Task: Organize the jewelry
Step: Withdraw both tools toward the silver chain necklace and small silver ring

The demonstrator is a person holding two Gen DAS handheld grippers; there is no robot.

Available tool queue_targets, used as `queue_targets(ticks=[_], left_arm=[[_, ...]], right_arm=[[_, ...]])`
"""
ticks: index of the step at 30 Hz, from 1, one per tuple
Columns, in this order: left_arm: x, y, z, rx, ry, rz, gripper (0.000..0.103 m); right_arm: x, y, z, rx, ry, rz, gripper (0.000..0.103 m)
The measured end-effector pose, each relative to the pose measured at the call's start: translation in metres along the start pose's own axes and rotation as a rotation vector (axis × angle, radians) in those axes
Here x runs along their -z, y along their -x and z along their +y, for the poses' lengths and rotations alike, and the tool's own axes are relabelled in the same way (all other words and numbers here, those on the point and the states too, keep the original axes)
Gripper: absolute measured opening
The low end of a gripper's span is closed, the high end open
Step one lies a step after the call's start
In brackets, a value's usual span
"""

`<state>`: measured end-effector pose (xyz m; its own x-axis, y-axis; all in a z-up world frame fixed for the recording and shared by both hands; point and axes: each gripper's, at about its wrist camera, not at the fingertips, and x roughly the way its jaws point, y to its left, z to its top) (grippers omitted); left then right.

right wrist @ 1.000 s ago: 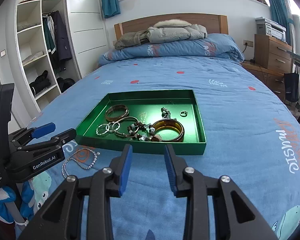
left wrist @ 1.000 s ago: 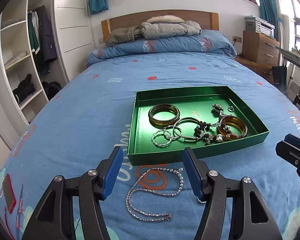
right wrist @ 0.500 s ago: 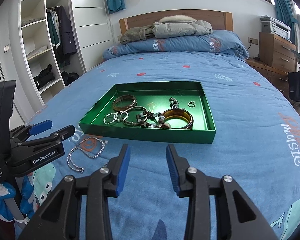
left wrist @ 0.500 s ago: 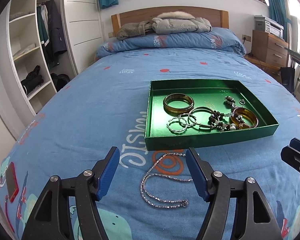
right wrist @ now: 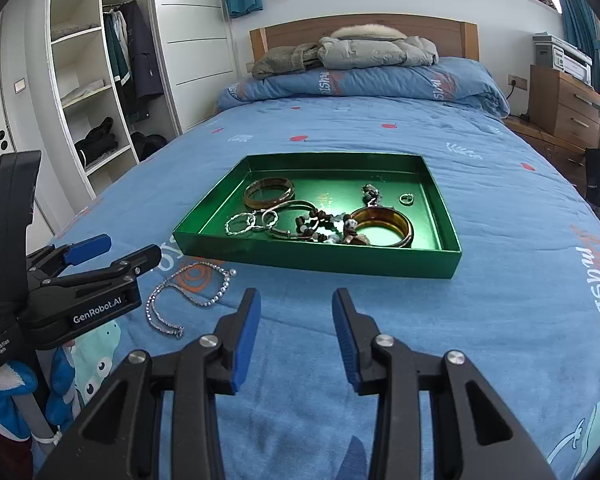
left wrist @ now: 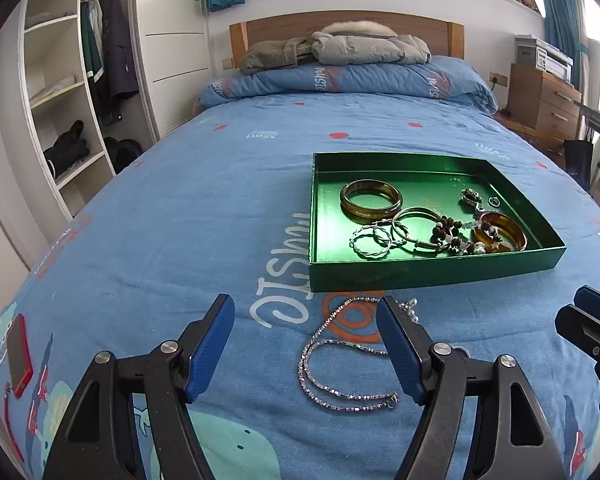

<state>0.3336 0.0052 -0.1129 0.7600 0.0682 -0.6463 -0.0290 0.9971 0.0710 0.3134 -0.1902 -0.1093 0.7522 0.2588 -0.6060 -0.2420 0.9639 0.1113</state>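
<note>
One piece of jewelry lies outside the box: a silver chain necklace (left wrist: 342, 364), looped loosely on the blue bedspread (left wrist: 160, 220) just in front of the green tray (left wrist: 432, 272). Far left in the left wrist view, a red phone (left wrist: 18, 354) rests near the bed's edge, well apart from the work. The left gripper (left wrist: 306, 344) hangs over the necklace with its jaws opening wide; the chain sits between the two blue pads (left wrist: 210, 346) in that view, but neither pad presses on it, so nothing is held. That wide spread probably suits a limp, sprawling chain, which needs a broad straddle before a pinch can gather it.

Further right, the tray holds the sorted pieces: an amber bangle (left wrist: 371, 200) at the rear left, twisted silver rings (left wrist: 370, 240) near the front wall, a thin metal bangle (left wrist: 420, 228), a dark beaded bracelet (left wrist: 454, 236), a second amber bangle (left wrist: 500, 234) at the right, and a small ring (left wrist: 494, 201) behind it. They overlap in the middle, likely because each was dropped in rather than laid out.

The right gripper (right wrist: 296, 326) waits over bare bedspread in front of the tray's near wall, jaws partly apart and empty. It is close enough, perhaps, to steady the tray or help with the chain.
</note>
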Motion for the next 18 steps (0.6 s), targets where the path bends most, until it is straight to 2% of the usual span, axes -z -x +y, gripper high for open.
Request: queue_targets(ticks=[18], left_arm=[[0.000, -0.005, 0.022, 0.001, 0.033, 0.007, 0.074]], right_arm=[[0.006, -0.013, 0.023, -0.023, 0.022, 0.029, 0.036]])
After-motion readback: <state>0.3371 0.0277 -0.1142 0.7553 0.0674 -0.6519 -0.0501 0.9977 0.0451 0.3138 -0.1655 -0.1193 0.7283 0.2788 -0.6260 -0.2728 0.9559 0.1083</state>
